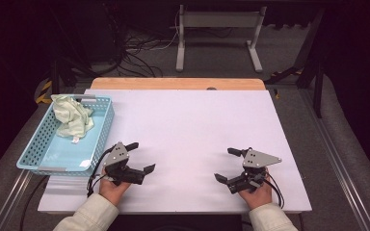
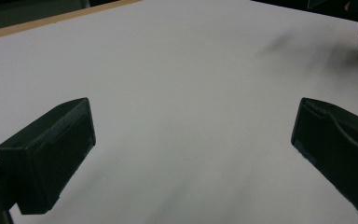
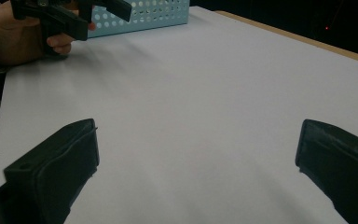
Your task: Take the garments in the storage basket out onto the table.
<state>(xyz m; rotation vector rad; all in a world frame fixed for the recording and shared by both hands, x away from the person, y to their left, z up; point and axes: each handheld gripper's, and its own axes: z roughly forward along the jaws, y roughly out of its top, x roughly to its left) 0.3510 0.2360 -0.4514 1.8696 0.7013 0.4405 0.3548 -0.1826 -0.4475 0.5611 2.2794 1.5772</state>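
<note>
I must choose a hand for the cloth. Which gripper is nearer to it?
Left. The left gripper is just beside the basket that holds the cloth, toward the person. The right gripper is far across the table.

Worktop [image 1: 188,134]: white surface with a pale wood edge along the far side. Basket [image 1: 102,132]: light blue, walls patterned with rows of small round holes. Cloth [image 1: 72,118] in the basket: pale green. Left tool [image 1: 142,156] and right tool [image 1: 227,165]: black, each topped by a grey plate. Sleeves: beige.
</note>
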